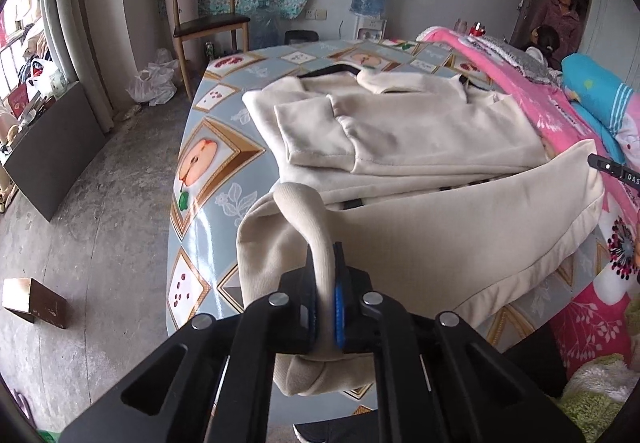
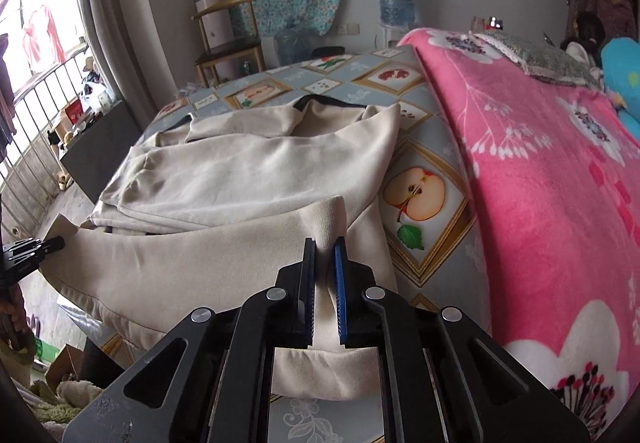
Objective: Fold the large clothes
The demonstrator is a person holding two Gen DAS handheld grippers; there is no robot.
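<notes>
Garment [image 1: 400, 131] lies lengthwise along table [image 1: 208, 211], hem clamped by both claws [image 1: 325, 255] [image 2: 324, 247].

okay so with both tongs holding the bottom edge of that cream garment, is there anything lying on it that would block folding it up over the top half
Nothing visible blocks the fold. The left tongs and right tongs are each shut on the near hem of the cream garment. Its far half lies flat on the tablecloth, with only its own sleeves folded across it. The pink blanket lies beside it.
</notes>
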